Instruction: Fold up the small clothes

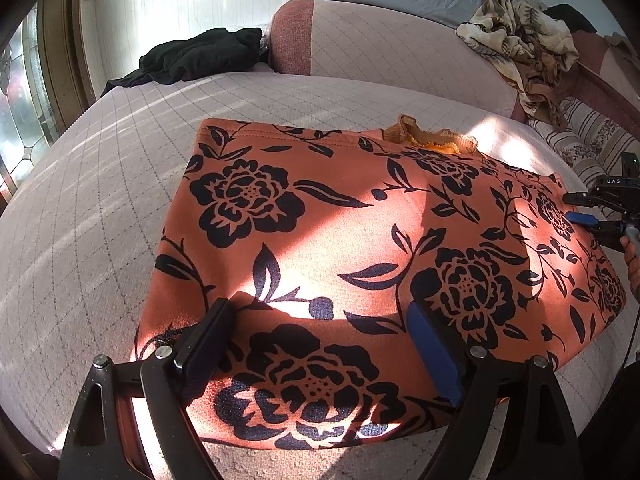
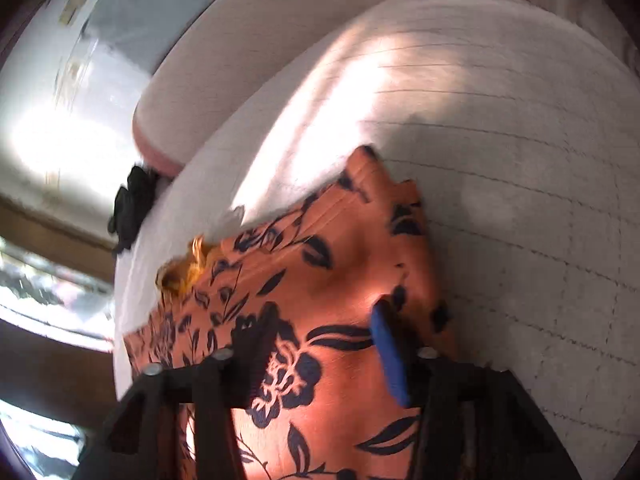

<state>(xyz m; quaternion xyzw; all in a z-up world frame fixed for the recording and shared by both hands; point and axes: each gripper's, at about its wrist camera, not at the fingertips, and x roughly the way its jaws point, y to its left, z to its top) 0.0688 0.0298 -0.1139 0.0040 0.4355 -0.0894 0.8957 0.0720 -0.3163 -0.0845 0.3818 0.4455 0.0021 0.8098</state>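
Note:
An orange garment with black flowers (image 1: 360, 240) lies flat on the quilted pink bed (image 1: 100, 220), with an orange lace trim (image 1: 440, 140) showing at its far edge. My left gripper (image 1: 320, 316) is open and hovers over the garment's near part. My right gripper (image 1: 580, 208) is at the garment's right edge. In the blurred right wrist view my right gripper (image 2: 324, 320) is open over the garment (image 2: 328, 264), with nothing between its fingers.
A black garment (image 1: 200, 56) lies at the bed's far left by the wall. A pink bolster (image 1: 380, 40) runs along the back, with a beige patterned cloth (image 1: 520, 40) heaped on it. A striped cushion (image 1: 580, 136) sits at the right.

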